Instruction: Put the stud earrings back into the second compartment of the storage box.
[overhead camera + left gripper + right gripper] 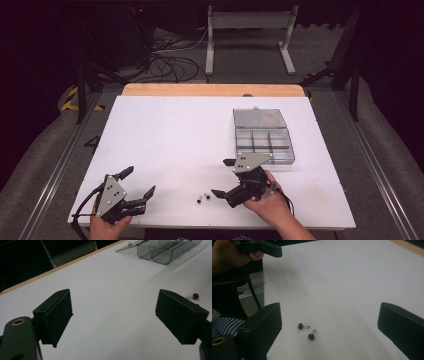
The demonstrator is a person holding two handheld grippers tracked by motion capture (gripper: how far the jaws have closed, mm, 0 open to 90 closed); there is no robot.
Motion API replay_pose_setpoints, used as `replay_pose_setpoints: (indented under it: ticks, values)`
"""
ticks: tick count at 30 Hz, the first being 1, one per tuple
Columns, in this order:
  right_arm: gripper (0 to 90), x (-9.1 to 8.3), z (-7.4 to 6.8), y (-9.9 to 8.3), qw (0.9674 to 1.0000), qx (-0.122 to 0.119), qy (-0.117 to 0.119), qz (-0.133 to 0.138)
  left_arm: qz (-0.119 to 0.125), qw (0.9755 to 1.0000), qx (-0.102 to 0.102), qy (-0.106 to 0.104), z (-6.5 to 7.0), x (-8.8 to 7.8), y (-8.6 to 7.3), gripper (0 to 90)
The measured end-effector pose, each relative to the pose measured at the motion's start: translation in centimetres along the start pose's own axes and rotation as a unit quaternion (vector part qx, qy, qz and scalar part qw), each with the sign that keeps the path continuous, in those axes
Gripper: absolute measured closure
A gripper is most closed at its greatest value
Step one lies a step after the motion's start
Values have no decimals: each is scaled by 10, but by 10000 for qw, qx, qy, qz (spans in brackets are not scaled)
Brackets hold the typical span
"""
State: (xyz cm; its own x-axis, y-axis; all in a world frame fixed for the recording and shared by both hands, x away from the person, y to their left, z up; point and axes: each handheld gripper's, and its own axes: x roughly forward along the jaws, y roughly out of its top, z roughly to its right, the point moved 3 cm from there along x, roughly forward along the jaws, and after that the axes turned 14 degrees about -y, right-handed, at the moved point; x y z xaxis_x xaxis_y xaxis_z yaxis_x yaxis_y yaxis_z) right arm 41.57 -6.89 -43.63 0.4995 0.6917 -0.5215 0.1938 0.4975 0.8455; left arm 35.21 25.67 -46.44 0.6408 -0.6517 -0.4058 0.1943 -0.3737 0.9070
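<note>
Low in the frame of the high view, the right gripper (224, 177) hangs with its jaws spread wide, just right of the two dark red earrings (202, 198) lying on the white table (175, 130). At lower left the left gripper (140, 181) is spread too, gripping nothing, while the clear compartment box (263, 140) sits open at centre right

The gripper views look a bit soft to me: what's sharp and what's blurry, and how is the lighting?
Right gripper view: the two dark red earrings fairly sharp, the near jaws soft. Left gripper view: jaws clearer, the clear plastic box hazy at the top. High view: the white table evenly lit, its surroundings dark.
</note>
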Motion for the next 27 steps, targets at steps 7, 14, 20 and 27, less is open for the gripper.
replay_pose_setpoints:
  ticks: [7, 14, 20, 27]
  values:
    - [103, 9, -3, 1, 9989, 62, 221, -420, -2, 10000, 17, -15, 0, 0, 0, 146]
    - [355, 21, -14, -2, 9955, -174, -80, -933, -50, 10000, 38, -6, 0, 1, 0, 146]
    - [413, 31, -16, -4, 9929, -235, 11, -1162, -52, 10000, 50, 10, 0, 1, 0, 147]
    - [457, 43, -20, -8, 9890, -355, 65, -1432, -69, 10000, 35, 12, -1, 1, -1, 147]
